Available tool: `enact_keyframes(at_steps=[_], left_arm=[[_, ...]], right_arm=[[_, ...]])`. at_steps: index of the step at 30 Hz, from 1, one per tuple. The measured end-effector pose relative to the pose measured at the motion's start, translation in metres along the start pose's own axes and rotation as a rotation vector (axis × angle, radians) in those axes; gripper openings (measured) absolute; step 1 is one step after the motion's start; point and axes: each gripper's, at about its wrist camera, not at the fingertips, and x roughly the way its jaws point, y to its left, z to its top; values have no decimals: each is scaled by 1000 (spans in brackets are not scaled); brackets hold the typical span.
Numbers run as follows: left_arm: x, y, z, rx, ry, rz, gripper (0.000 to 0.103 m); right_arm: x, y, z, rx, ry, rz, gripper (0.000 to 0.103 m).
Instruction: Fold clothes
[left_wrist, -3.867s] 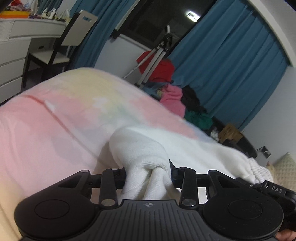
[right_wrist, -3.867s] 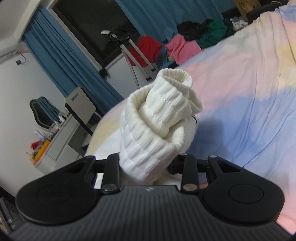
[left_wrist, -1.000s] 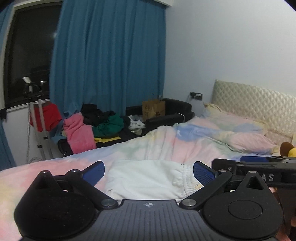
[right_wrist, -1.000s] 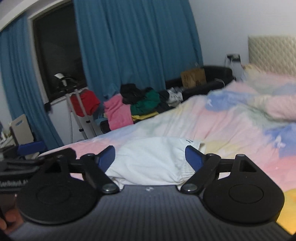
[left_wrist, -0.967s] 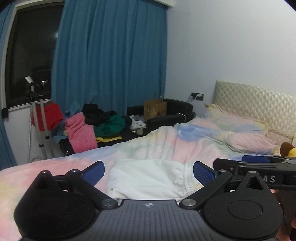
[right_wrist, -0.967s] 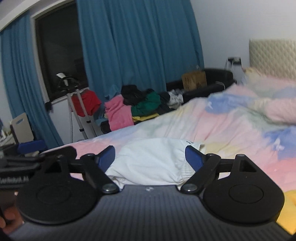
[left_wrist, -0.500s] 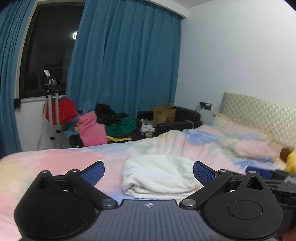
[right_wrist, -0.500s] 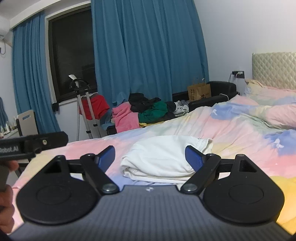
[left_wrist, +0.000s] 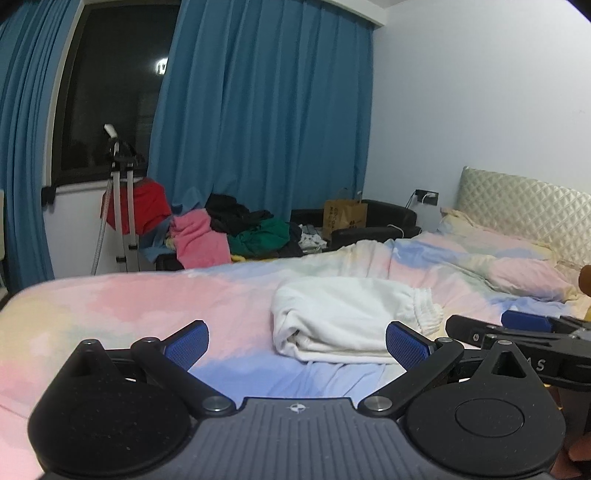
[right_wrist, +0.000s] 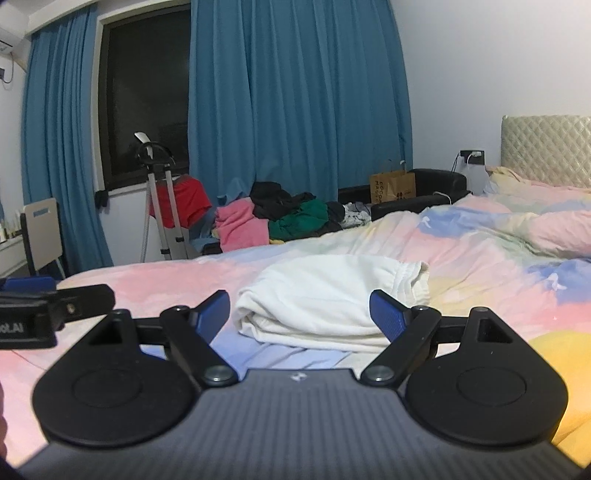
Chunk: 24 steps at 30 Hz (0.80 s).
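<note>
The white knitted garment (right_wrist: 328, 299), folded into a soft bundle, lay mid-bed on the pastel tie-dye duvet (right_wrist: 498, 258) w/ left gripper (left_wrist: 295, 341) & right gripper (right_wrist: 299, 312) both wide & empty, so that fold looked done; next prob. another piece from the heap of coloured clothes (right_wrist: 280, 216).

Black gripper (left_wrist: 297, 341), blue pads (left_wrist: 186, 341)

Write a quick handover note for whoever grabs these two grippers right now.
Left gripper: jaws open, nothing in them.
Right gripper: jaws open, nothing in them.
The white garment lies folded on the pastel bedspread, just ahead of both grippers and touching neither.
Done: that piece looks folded.
Left: a pile of clothes waits unfolded beyond the far edge of the bed, in front of the blue curtains.
</note>
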Motion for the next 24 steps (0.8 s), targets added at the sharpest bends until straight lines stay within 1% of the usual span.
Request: enact_keyframes(at_steps=[2, 7, 12, 19, 24], left_arm=[[2, 3, -3, -9, 0, 2, 103], [8, 3, -10, -4, 3, 3, 103], [17, 2, -17, -4, -6, -4, 103], [28, 3, -23, -14, 23, 10, 103], [27, 5, -21, -21, 21, 14, 103]], right_arm=[[4, 1, -6, 4, 11, -10, 84], [7, 5, -13, 3, -12, -39, 84], [14, 4, -19, 1, 4, -40, 84], [19, 0, -21, 28, 31, -41, 84], [20, -3, -21, 53, 42, -50, 84]])
